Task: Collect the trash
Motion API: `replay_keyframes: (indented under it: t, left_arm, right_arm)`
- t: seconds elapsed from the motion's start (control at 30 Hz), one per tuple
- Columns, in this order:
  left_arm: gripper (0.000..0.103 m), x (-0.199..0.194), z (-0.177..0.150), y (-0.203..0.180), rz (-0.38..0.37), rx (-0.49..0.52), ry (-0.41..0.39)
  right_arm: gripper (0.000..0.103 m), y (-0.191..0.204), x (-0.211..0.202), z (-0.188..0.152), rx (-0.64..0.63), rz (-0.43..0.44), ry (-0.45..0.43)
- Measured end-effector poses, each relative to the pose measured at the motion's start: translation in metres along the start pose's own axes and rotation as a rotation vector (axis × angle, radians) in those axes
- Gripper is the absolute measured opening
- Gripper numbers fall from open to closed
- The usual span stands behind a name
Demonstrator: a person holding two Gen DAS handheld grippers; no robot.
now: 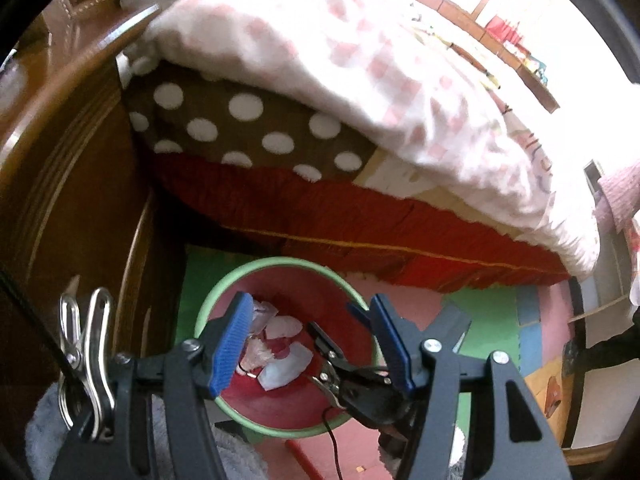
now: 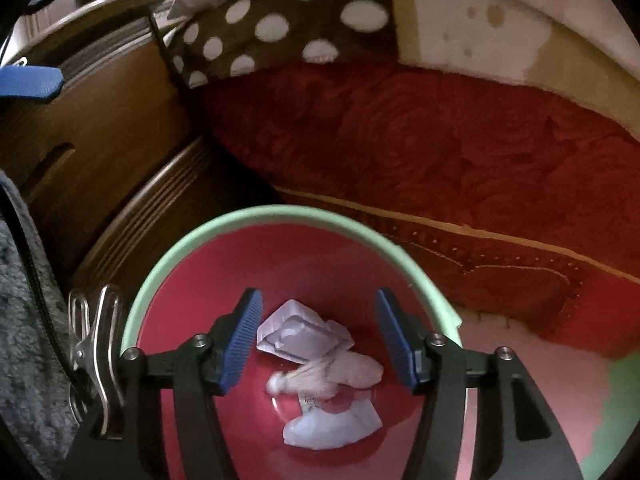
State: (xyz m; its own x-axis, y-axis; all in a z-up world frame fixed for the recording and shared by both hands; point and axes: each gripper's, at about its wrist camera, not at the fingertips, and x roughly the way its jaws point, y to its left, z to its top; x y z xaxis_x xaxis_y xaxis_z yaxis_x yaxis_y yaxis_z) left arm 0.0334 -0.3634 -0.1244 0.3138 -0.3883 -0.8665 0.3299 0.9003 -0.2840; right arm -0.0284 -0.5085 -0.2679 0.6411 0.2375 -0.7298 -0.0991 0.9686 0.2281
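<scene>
A red bin with a pale green rim (image 2: 256, 214) stands on the floor beside the bed. At its bottom lie white wrappers (image 2: 302, 332) and crumpled paper (image 2: 332, 426). A blurred white wad (image 2: 308, 380) shows just above them. My right gripper (image 2: 320, 340) hangs open over the bin's mouth, and no trash touches its blue pads. In the left wrist view the bin (image 1: 224, 292) sits under my left gripper (image 1: 312, 344), which is open and empty. The right gripper (image 1: 336, 320) reaches in over the trash (image 1: 280, 344) from the lower right.
A bed with a red skirt (image 2: 440, 140), a brown dotted blanket (image 1: 240, 128) and a white-pink quilt (image 1: 360, 60) rises behind the bin. A wooden cabinet (image 1: 72, 184) stands close on the left. Coloured foam mats (image 1: 492, 320) cover the floor. A grey fleece sleeve (image 2: 24, 320) shows at the lower left.
</scene>
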Motion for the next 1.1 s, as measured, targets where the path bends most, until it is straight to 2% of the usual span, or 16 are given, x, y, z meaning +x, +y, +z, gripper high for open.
replay_keyframes:
  t: [0.13, 0.27, 0.5, 0.6, 0.67, 0.73, 0.83, 0.93, 1.1]
  left_arm:
    - [0.064, -0.033, 0.004, 0.000, -0.022, -0.012, -0.067]
    - [0.064, -0.077, 0.008, 0.006, -0.044, -0.031, -0.164]
    - [0.064, -0.162, 0.001, 0.019, -0.046, -0.061, -0.345]
    - [0.064, -0.200, -0.007, 0.028, -0.100, -0.112, -0.412]
    - [0.064, -0.224, -0.012, 0.031, -0.118, -0.110, -0.449]
    - [0.064, -0.253, -0.020, 0.034, -0.096, -0.097, -0.506]
    - [0.064, -0.291, -0.032, 0.040, -0.024, -0.088, -0.595]
    - [0.064, -0.318, -0.041, 0.052, 0.036, -0.099, -0.654]
    - [0.065, -0.356, -0.062, 0.086, 0.082, -0.157, -0.715]
  right_arm:
    - [0.060, 0.005, -0.025, 0.011, 0.008, 0.006, -0.046]
    - [0.061, 0.017, -0.078, 0.041, 0.017, 0.092, -0.192]
    - [0.063, 0.056, -0.150, 0.097, -0.040, 0.158, -0.355]
    - [0.064, 0.078, -0.175, 0.114, -0.062, 0.193, -0.401]
    - [0.067, 0.093, -0.185, 0.120, -0.081, 0.172, -0.409]
    - [0.067, 0.112, -0.190, 0.130, -0.109, 0.164, -0.411]
    - [0.067, 0.137, -0.198, 0.139, -0.164, 0.212, -0.429]
    - [0.067, 0.162, -0.205, 0.144, -0.209, 0.253, -0.446]
    - [0.067, 0.204, -0.223, 0.152, -0.264, 0.326, -0.478]
